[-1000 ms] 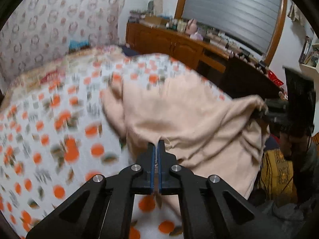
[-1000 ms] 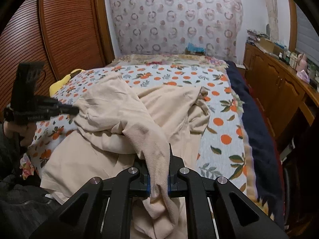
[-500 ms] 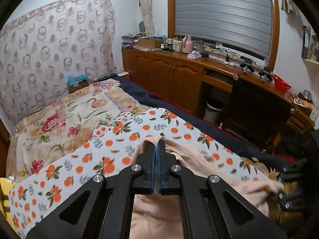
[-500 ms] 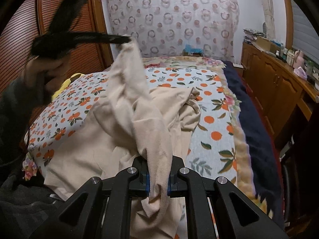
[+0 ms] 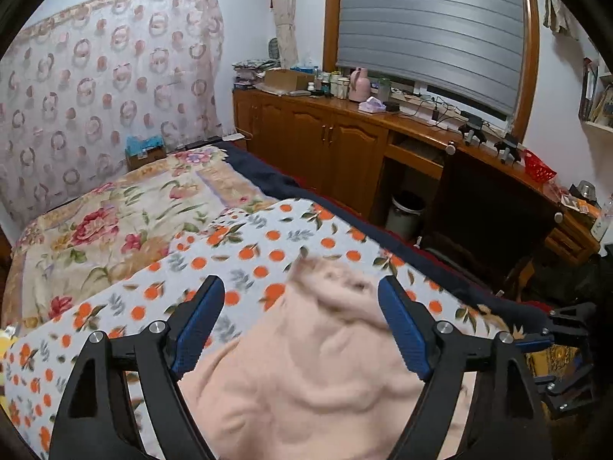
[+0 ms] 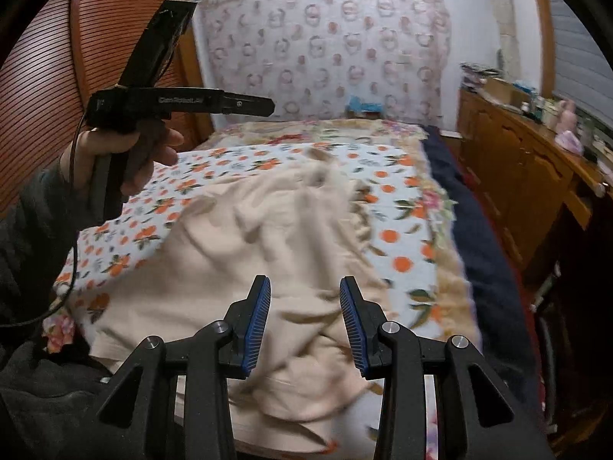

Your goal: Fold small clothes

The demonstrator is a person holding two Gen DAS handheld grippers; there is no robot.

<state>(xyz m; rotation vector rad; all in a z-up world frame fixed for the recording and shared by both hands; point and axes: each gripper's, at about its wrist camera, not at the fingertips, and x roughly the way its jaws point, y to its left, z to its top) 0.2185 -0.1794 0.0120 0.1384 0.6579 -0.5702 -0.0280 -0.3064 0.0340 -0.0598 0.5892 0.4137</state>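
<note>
Under the desk beside the bed, a pale waste bin (image 5: 405, 211); contents not visible. On the desk's right end, a red basket (image 5: 539, 169); contents too small to tell.

Changed since half a second ago: no longer pinched shut on cloth and stretched up from the left side, the beige garment (image 6: 268, 253) now lies released and blurred on the orange-print bedspread (image 6: 398, 230), rumpled, spreading from mid-bed down to the near edge. Both sets of jaws have just been opening.

Left gripper (image 5: 297, 326): spread wide, blue pads well apart, nothing pressed between them; garment (image 5: 314, 364) seen below and beyond, between the fingers in view but untouched. From the right wrist view, same gripper (image 6: 268, 107) raised above the bed's left side in a hand (image 6: 126, 153) with a dark sleeve.

Right gripper (image 6: 305, 322): partly open, a moderate gap, pads clear of the cloth lying beneath.
</note>
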